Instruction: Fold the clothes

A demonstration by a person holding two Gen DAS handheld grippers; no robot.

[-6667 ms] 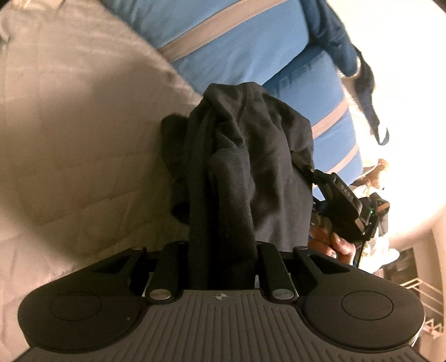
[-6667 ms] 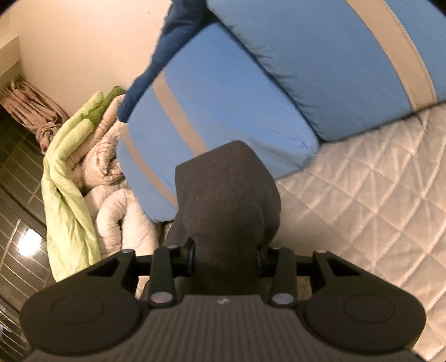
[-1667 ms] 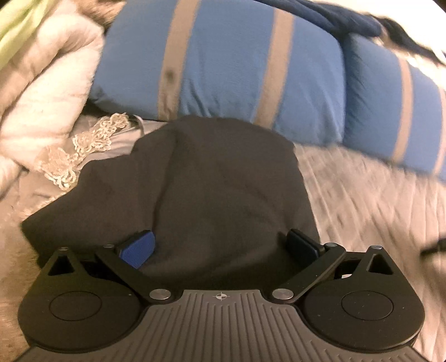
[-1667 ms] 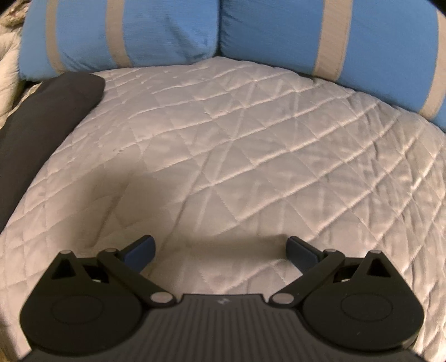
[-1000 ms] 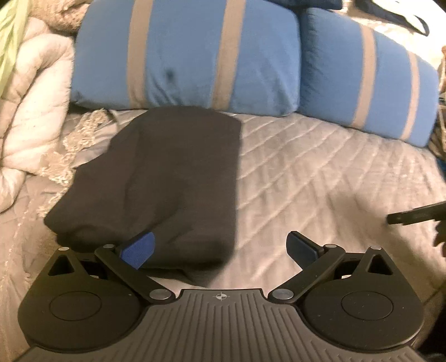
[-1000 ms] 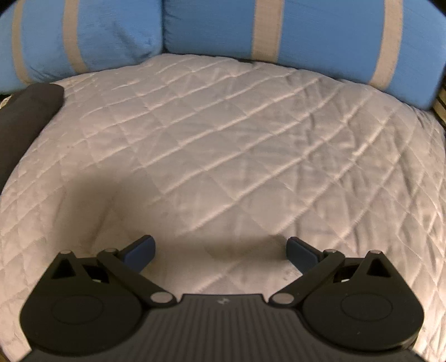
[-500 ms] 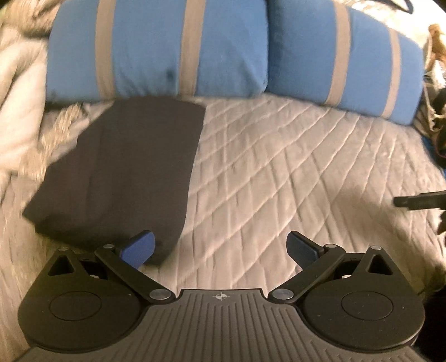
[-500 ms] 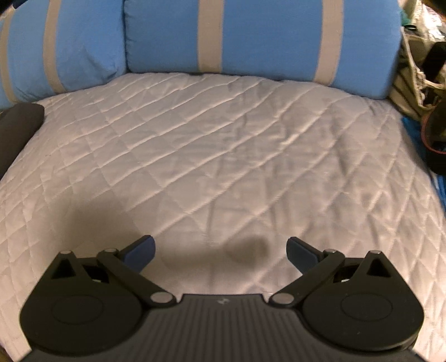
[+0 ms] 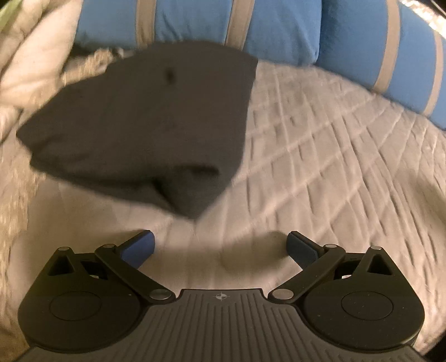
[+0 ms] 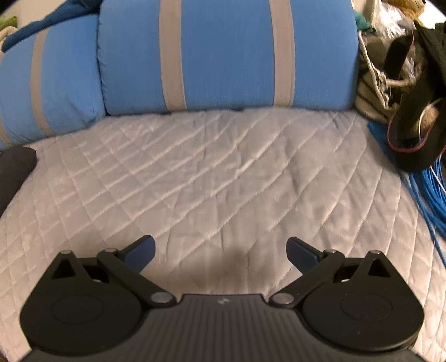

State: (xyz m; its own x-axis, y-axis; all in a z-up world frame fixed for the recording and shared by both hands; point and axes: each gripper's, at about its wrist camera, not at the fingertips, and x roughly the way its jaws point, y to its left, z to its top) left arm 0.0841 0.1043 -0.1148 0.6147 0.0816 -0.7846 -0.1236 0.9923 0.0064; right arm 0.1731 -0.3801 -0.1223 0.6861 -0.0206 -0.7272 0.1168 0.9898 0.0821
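A dark grey folded garment (image 9: 145, 122) lies on the quilted bedspread (image 9: 320, 167), its far edge against the blue pillows. My left gripper (image 9: 220, 246) hovers just short of its near corner, open, nothing between the blue pads. In the right wrist view only a dark corner of the garment (image 10: 14, 172) shows at the left edge. My right gripper (image 10: 220, 249) is open over bare quilt (image 10: 223, 172), well away from the garment.
Blue pillows with grey stripes (image 10: 228, 53) (image 9: 278, 25) line the far side of the bed. A rumpled pale duvet (image 9: 30, 55) sits at the left. At the right edge lie a black cap (image 10: 415, 131), blue cables (image 10: 432, 195) and other clutter.
Both grippers let go of the garment, which now lies folded on the bed. The left view has swung back toward the garment. The right view has panned right, bringing the cap and cables into sight.
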